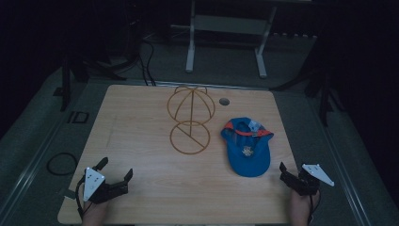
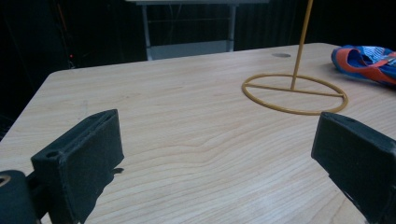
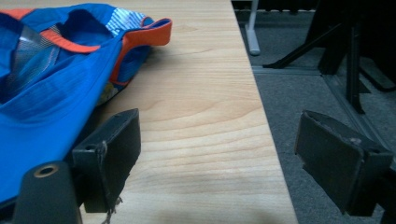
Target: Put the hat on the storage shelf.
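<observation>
The blue cap (image 1: 246, 147) with its orange band lies upside down near the right edge of the worktop (image 1: 141, 136), brim toward the near edge, hollow crown toward the far side. It looks light and soft, so the cloth will likely fold and sag if pinched in the middle; the stiffer brim, or the band at the rim of the crown, seems the surer place to take hold. Just left of it stands a yellow wire stand (image 1: 190, 123), its ring base flat on the wood, apart from the cap. The right claw (image 1: 292, 178) rests at the near right corner, jaws spread wide and empty, the cap near and ahead to its left. The left claw (image 1: 114, 176) sits at the near left corner, likewise wide open and empty, well apart from the cap.
</observation>
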`<state>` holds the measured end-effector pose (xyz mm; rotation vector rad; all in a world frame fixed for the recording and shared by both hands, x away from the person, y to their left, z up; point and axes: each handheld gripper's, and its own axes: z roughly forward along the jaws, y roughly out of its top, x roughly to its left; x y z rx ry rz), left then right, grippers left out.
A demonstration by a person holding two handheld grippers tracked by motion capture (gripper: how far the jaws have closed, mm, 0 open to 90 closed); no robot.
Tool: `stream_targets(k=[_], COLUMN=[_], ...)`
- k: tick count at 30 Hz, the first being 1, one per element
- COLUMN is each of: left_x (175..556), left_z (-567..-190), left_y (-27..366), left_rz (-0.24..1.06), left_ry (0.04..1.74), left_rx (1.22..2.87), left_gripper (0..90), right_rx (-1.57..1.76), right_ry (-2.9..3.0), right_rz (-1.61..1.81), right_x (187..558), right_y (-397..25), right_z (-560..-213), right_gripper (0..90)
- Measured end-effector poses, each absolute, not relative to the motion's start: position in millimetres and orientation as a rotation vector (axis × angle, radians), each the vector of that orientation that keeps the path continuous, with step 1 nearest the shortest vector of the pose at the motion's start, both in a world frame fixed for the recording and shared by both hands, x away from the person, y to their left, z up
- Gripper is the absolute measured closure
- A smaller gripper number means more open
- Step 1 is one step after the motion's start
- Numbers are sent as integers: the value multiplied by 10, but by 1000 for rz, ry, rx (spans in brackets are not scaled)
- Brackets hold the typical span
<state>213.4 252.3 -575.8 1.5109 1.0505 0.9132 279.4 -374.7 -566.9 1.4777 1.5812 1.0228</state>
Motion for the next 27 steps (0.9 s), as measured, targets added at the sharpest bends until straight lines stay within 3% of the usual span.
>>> stream_targets(k=[17,27], left_x=[2134,2129], left_z=[-5739,-5728], left_y=[2436,2339], left_rz=[876,853], left_ry=[1022,1002], left_rx=[1510,1554], left_gripper=[25,44], right_rx=[1501,1464], right_ry=[1651,1714], right_rz=[1079,1156], right_x=[2784,2859], right_y=[-3709,-3584], right_z=[-5635,-5303], right_gripper=[150,138])
